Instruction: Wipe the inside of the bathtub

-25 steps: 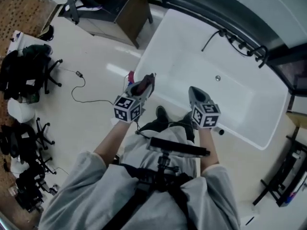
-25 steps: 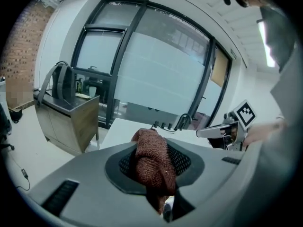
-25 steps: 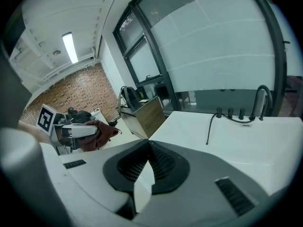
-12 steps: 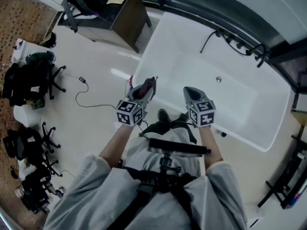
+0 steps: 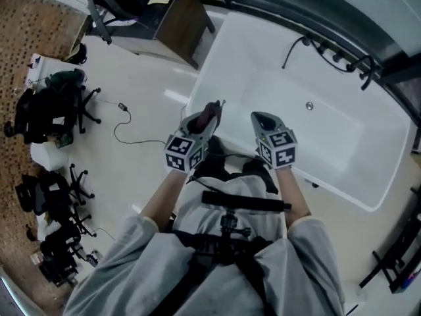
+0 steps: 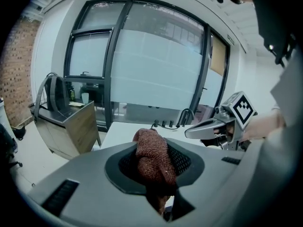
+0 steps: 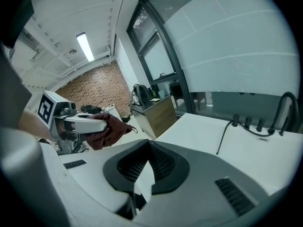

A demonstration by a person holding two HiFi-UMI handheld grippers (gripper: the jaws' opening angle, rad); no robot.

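A reddish cloth (image 6: 151,157) is clamped in the left gripper (image 5: 214,108) jaws, the right gripper (image 5: 260,118) jaws are closed empty, and the bathtub (image 5: 342,143) is seen at 1 o'clock.

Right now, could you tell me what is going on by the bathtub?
A person stands beside the white rectangular bathtub, a handheld gripper in each hand. The left claw is shut on a reddish-brown knitted cloth; the right claw is closed and empty. Both are held out toward the tub's near edge; the cloth is not touching it.
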